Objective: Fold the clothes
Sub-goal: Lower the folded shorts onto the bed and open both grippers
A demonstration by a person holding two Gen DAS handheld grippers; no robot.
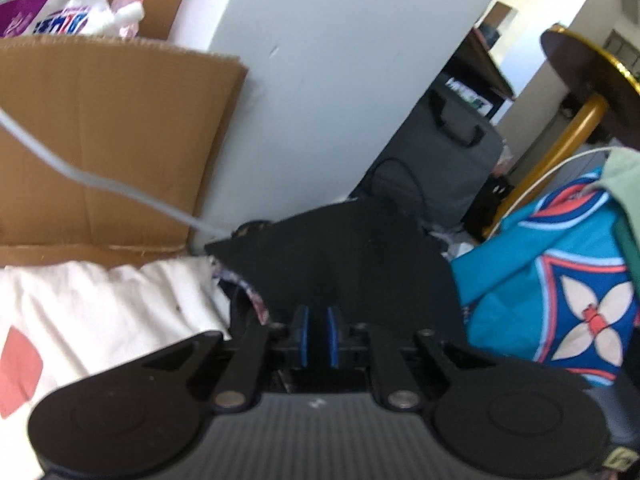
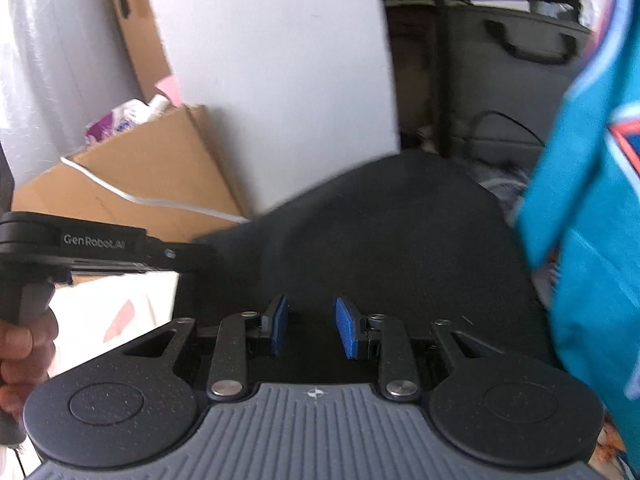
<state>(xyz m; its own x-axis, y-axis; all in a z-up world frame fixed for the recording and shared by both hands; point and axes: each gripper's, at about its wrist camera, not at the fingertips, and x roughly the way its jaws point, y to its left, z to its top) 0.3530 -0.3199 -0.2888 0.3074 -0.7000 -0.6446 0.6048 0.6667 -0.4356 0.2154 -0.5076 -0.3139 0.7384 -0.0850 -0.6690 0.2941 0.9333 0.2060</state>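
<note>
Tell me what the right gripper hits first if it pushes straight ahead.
Most likely the black garment: it fills the view directly ahead of the right gripper, whose fingers stand apart. Depth is unclear, but nothing shows in between.

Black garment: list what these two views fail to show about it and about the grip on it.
- Left wrist view: whether the left gripper pinches the black garment; dark cloth merges with the near-shut fingers.
- Right wrist view: the garment's lower part, hidden behind the right gripper.
- Both views: the garment's type; motion blur.
- Right wrist view: the turquoise patterned cloth, cut off by the frame edge.
</note>
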